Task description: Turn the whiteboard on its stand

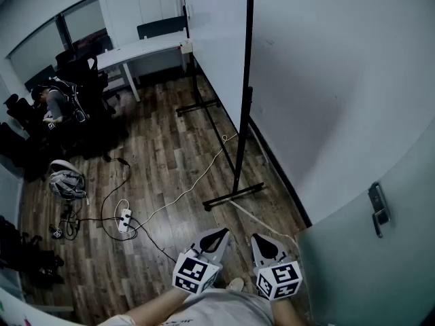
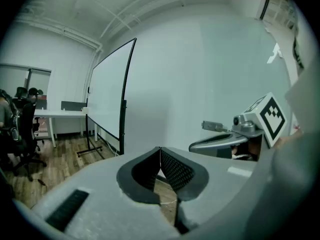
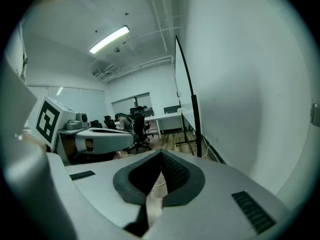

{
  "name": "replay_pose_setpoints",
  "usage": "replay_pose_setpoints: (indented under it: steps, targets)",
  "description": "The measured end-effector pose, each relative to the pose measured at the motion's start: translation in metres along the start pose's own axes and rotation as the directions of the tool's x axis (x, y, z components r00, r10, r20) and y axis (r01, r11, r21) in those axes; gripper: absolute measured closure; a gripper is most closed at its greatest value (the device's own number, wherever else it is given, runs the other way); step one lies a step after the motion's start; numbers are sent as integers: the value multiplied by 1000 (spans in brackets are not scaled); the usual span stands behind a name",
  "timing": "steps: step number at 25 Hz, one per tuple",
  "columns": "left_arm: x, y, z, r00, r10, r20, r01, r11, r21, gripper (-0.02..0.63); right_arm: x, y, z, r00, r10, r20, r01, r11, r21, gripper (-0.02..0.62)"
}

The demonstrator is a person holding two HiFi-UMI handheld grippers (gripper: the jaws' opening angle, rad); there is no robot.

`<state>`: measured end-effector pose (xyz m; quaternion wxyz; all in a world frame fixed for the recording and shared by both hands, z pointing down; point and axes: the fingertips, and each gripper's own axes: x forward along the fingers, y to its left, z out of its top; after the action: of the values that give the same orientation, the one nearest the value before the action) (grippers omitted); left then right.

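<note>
Both clenched empty — left tongs [image 1: 219,235], right tongs [image 1: 259,242] — white cable [image 1: 197,182] lies beside whiteboard stand [image 1: 234,195].

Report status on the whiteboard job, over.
Left gripper, right gripper shut, empty. Whiteboard untouched on stand. White cable on floor beside stand.

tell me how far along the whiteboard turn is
Done: nothing visible. The whiteboard stands alongside the wall, its stand flat on the floor.
In hand: nothing. The left hand-held gripper and right hand-held gripper are shut and empty, held low, well short of the board.
Left: reach the frame, grip it and turn the board.
</note>
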<state>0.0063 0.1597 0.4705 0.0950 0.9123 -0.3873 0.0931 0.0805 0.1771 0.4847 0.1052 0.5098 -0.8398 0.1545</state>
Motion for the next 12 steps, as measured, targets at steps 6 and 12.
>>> replay_pose_setpoints:
  steps: [6,12]
  targets:
    - [5,-3,-6,1000,2,-18,-3,1000,-8,595,0,-3,-3,1000,10,0,-10,1000,-5,589]
    - [0,-16,3,1000,-20,16,20,1000,-2,595,-8,-5,-3,1000,-1,13,1,1000,18,589]
